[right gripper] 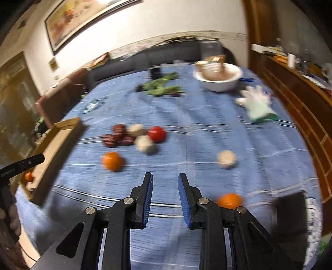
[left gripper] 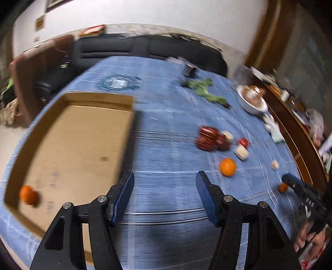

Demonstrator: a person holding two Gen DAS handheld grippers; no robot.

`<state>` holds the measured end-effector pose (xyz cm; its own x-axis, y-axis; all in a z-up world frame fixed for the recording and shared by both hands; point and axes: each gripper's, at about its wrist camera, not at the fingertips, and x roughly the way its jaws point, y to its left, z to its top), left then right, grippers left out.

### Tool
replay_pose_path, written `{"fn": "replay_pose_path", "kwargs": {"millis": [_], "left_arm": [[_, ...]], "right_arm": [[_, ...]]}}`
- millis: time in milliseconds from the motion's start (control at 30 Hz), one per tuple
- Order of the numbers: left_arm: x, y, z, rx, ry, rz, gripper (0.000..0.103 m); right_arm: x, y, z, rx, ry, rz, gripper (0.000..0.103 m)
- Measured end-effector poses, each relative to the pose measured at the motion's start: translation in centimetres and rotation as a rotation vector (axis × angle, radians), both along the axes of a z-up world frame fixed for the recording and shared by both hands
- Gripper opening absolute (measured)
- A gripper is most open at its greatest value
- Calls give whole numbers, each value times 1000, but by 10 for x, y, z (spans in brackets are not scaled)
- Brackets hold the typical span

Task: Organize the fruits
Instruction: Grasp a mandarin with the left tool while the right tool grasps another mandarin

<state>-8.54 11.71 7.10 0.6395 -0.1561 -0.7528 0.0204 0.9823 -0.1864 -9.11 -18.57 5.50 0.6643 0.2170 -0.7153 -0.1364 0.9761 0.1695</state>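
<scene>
A white wall (right gripper: 166, 22) with a framed picture (right gripper: 83, 18) stands behind a dark sofa (left gripper: 145, 47); a wooden sideboard (right gripper: 294, 87) runs along the right.

On a blue tablecloth (right gripper: 197, 128) striped with thin white lines lie orange oranges (right gripper: 112, 161), a red tomato (right gripper: 157, 134), dark red fruits (right gripper: 116, 136), a white bowl (right gripper: 217, 77), and a brown cardboard box (left gripper: 72, 145).

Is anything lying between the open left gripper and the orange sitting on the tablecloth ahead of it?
Nothing visible. Only bare blue checked tablecloth lies between the left gripper and the round orange, which sits just ahead of its right finger. The dark red fruits lie beyond it.
</scene>
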Motion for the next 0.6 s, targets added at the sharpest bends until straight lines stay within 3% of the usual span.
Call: {"fn": "replay_pose_path", "kwargs": {"millis": [200, 433, 600], "left_arm": [[16, -51, -18, 18, 39, -125, 61], [31, -80, -30, 32, 59, -182, 61], [42, -92, -36, 55, 60, -200, 61]], "right_arm": [[-4, -21, -9, -68, -1, -43, 27], [-10, -24, -18, -151, -14, -37, 30], [-9, -32, -24, -161, -15, -67, 45]]}}
